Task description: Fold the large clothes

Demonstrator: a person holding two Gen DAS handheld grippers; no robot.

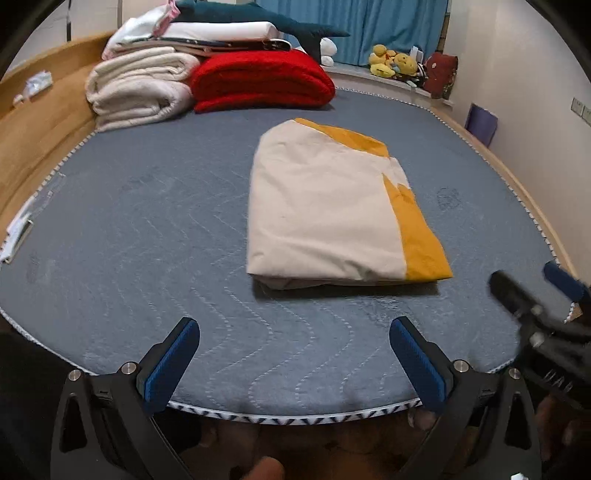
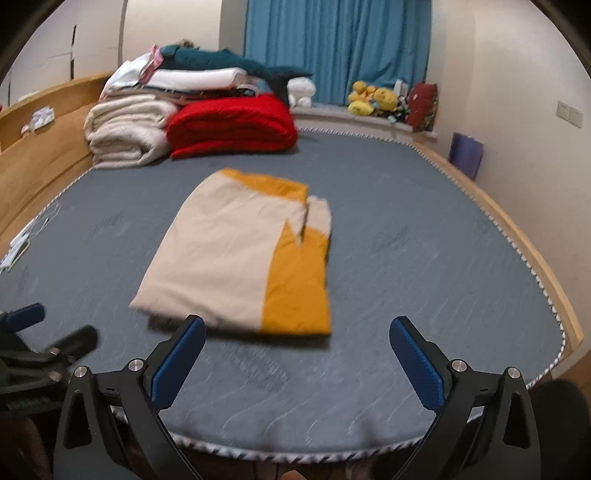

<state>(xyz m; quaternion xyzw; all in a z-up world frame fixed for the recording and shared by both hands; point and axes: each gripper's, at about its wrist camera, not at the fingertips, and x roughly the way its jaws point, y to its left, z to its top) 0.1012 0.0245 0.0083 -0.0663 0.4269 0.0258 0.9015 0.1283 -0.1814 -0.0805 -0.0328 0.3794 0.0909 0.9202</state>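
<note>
One folded garment (image 1: 328,206) lies flat near the middle of the grey-blue quilted bed cover (image 1: 147,229). It is cream over most of its top face, with a mustard-yellow band along its right edge and across its far corner; the folded bundle forms a rough rectangle, its near edge slightly puffed and casting a shadow on the cover. From the right wrist camera the same garment (image 2: 240,254) looks blurred, with a small notch where cream and yellow meet on the right side.

At the far left corner of the bed sit two stacks side by side: a cream folded blanket (image 1: 136,88) and a red folded blanket (image 1: 258,79), with white linens and a dark teal plush (image 1: 251,18) piled on top. Yellow plush toys (image 1: 391,59) rest on the ledge below the blue curtain (image 1: 369,26). A wooden bed frame (image 1: 33,125) borders the left side.

Nothing lies between the garment and the grippers. The left gripper (image 1: 295,362) hovers over the near edge of the cover, fingers spread wide, holding nothing. The right gripper (image 2: 297,362) is likewise spread wide and empty, just short of the garment's near edge
</note>
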